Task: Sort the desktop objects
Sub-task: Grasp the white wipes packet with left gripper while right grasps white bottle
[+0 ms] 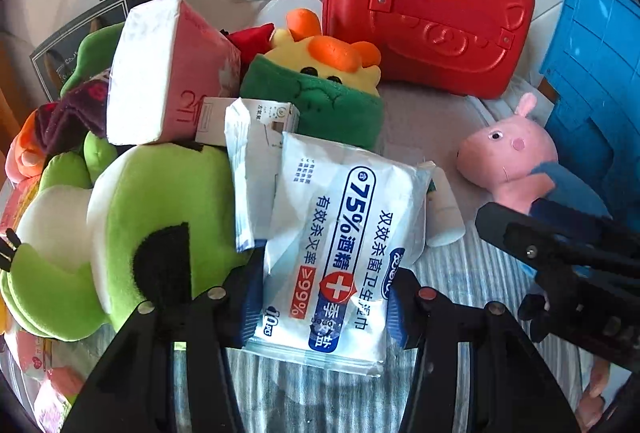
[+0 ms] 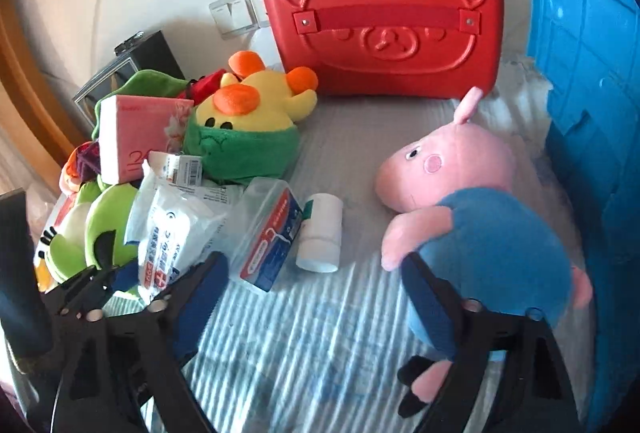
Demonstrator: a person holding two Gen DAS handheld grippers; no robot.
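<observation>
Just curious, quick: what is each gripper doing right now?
Left gripper: closed on the wipes pack.
Right gripper: open, holding nothing, beside the pig plush.

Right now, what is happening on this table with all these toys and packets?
A person is sorting clutter with two handheld grippers. The left gripper is shut on a pack of alcohol wipes beside the pile of plush toys. The right gripper is open, with one finger against the pink pig plush. The red case stands behind.
</observation>
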